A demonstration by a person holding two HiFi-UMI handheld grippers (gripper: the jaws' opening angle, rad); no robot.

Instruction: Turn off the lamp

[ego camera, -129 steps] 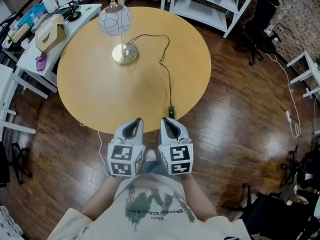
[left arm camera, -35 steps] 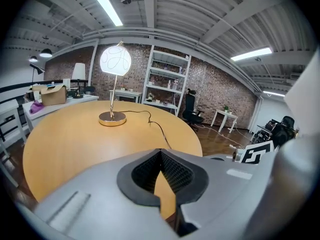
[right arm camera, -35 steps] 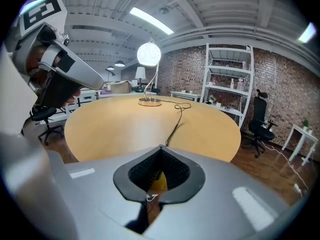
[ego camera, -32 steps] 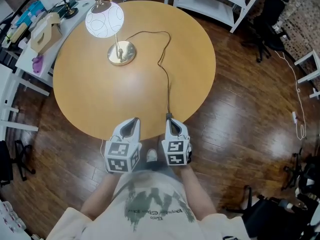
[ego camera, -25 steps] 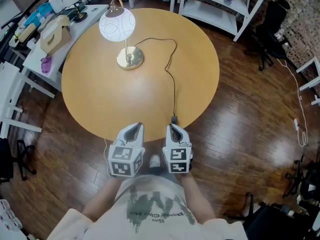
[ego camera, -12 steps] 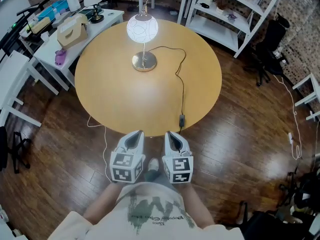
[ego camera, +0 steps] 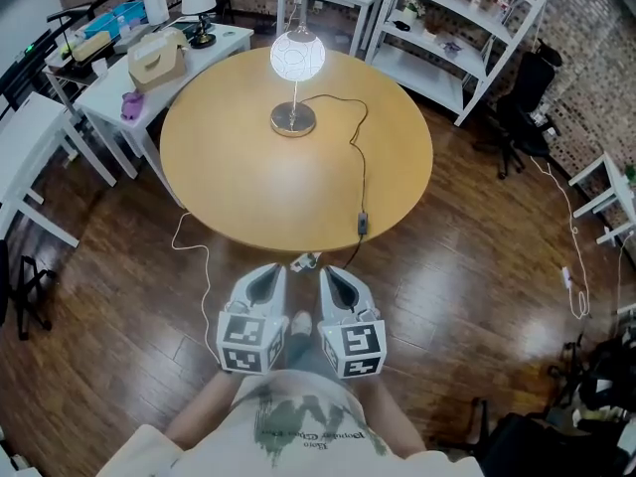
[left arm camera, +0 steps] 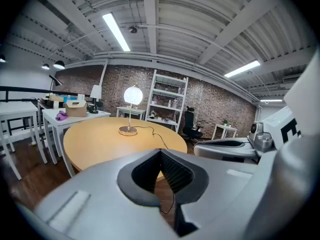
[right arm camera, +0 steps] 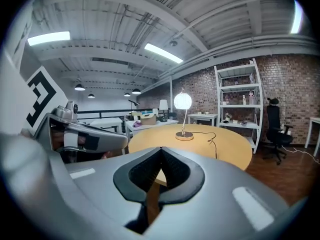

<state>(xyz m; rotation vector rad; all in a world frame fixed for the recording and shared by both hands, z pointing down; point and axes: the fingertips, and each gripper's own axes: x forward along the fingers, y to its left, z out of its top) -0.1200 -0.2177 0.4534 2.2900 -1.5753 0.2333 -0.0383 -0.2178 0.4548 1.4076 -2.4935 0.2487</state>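
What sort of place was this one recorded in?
Probably a loft-style office or lab: brick walls, white shelving, white desks and an office chair around a round table bearing a lit lamp.

Left claw and right claw hang side by side, jaws closed, empty.

The round table is topped with smooth, matt pale wood. The floor is laid in glossy dark wooden planks. The lamp base is finished in polished golden metal. The far wall is built of rough brick.
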